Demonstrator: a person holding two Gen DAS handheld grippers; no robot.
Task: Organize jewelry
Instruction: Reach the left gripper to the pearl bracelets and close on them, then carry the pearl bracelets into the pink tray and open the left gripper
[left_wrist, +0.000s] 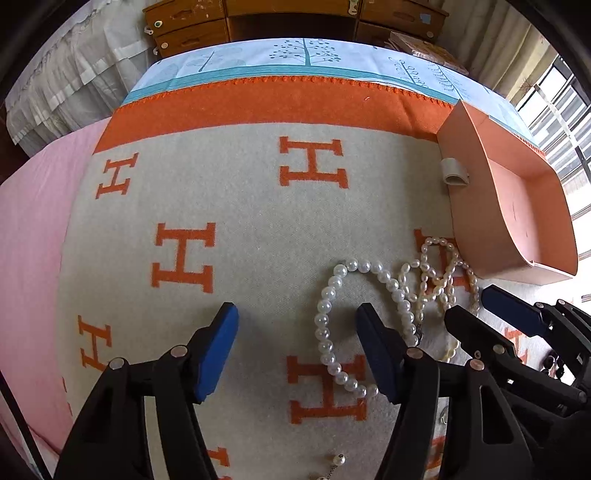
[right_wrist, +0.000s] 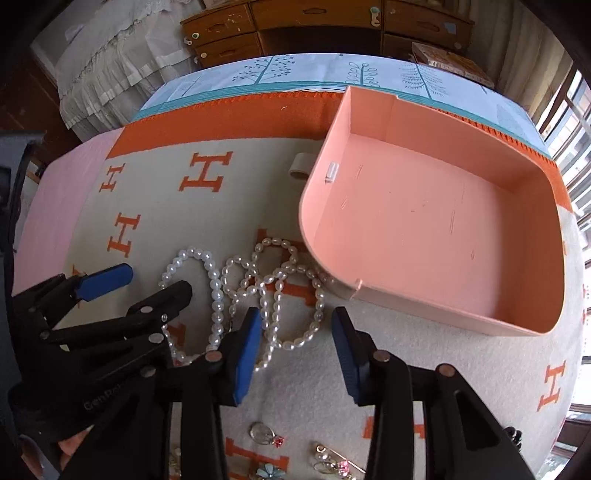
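Pearls (right_wrist: 273, 295) lie in tangled strands on the blanket (left_wrist: 221, 206), touching the near left corner of the empty pink tray (right_wrist: 424, 229); they sit just ahead of the right gripper (right_wrist: 295, 343), which is nearer, and ahead-right of the left gripper (left_wrist: 299, 350). Both grippers gape wide, holding nothing. Orange "H" letters pattern the blanket, and the left gripper's body reads roughly "GenRo", partly hidden

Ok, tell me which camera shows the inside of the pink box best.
The right wrist view: it looks down into the pink box, showing its whole bare floor and walls. The left wrist view catches the box side-on at the frame's right edge, floor only partly visible.
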